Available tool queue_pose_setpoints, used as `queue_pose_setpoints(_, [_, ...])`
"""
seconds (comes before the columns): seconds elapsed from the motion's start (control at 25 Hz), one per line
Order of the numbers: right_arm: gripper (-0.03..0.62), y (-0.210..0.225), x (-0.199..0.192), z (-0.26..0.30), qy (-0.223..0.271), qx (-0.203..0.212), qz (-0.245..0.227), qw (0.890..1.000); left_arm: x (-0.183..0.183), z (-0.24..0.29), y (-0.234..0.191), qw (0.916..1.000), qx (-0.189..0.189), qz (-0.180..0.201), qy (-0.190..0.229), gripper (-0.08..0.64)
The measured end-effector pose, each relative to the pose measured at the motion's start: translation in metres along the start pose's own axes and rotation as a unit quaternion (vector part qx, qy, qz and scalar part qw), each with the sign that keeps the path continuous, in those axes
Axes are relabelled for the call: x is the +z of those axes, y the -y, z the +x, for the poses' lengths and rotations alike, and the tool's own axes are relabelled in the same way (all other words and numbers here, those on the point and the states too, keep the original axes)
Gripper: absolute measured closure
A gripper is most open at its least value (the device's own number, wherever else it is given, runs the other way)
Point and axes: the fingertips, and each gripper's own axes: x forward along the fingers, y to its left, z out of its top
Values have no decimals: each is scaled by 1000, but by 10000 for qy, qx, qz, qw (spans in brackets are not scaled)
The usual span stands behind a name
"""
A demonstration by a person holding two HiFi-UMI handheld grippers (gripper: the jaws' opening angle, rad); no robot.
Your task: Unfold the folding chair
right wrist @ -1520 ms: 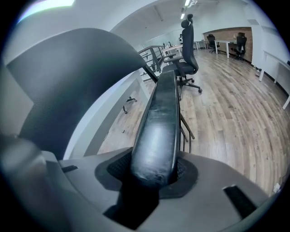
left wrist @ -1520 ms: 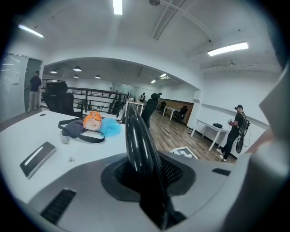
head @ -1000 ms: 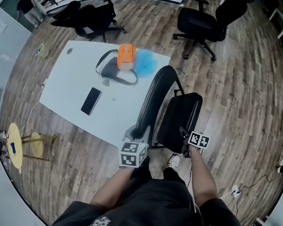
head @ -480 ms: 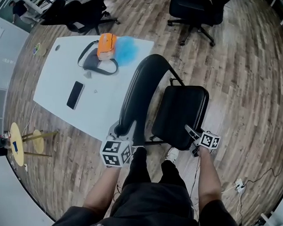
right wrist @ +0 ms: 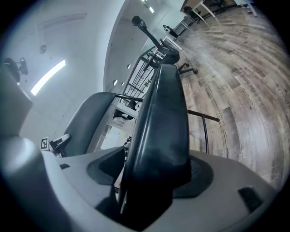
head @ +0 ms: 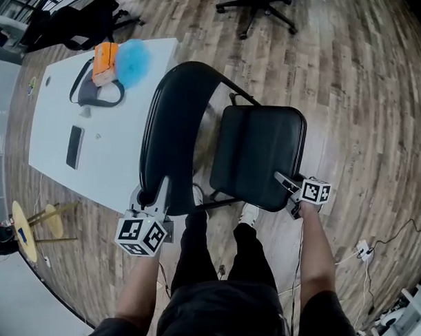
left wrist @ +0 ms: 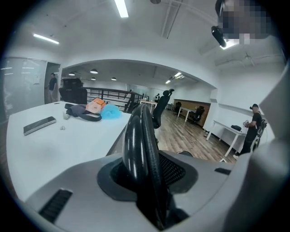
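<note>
The black folding chair stands opened, its curved backrest (head: 174, 128) upright beside the white table and its padded seat (head: 259, 155) lying flat. My left gripper (head: 149, 196) is at the backrest's near rim. In the left gripper view the rim (left wrist: 140, 145) stands between the opening jaws, with a dark gap on its left side. My right gripper (head: 287, 187) is at the seat's near right corner. In the right gripper view the seat edge (right wrist: 163, 136) lies between its opening jaws, also with a gap on the left.
The white table (head: 54, 110) at the left carries a phone (head: 75, 147), a grey strap (head: 96, 94), an orange case (head: 104, 60) and a blue puff (head: 134, 56). An office chair (head: 254, 3) stands beyond. My shoe (head: 249, 213) is under the seat. A yellow stool (head: 22, 229) stands at the lower left.
The seat has swung down from a steep tilt to flat, and the chair has spread open. Both grippers have come lower and nearer to me, the right one farther.
</note>
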Motion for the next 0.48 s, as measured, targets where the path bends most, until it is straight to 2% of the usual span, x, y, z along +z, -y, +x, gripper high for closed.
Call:
queue_pose_setpoints(0.12, [279,26,0,-4,-93,24,49,9999,-10,9,3,10000,6,-59,9,422])
queue_pose_setpoints(0.32, [268,77,-9,-14,-227,138,529,9982,-32,28,12,9996,-121,-189,-148,423])
queue_pose_setpoints(0.48, [268,125,-18,-19,-345,-35,703,9969,-47,39,28,9994,-47,-224,-249,423])
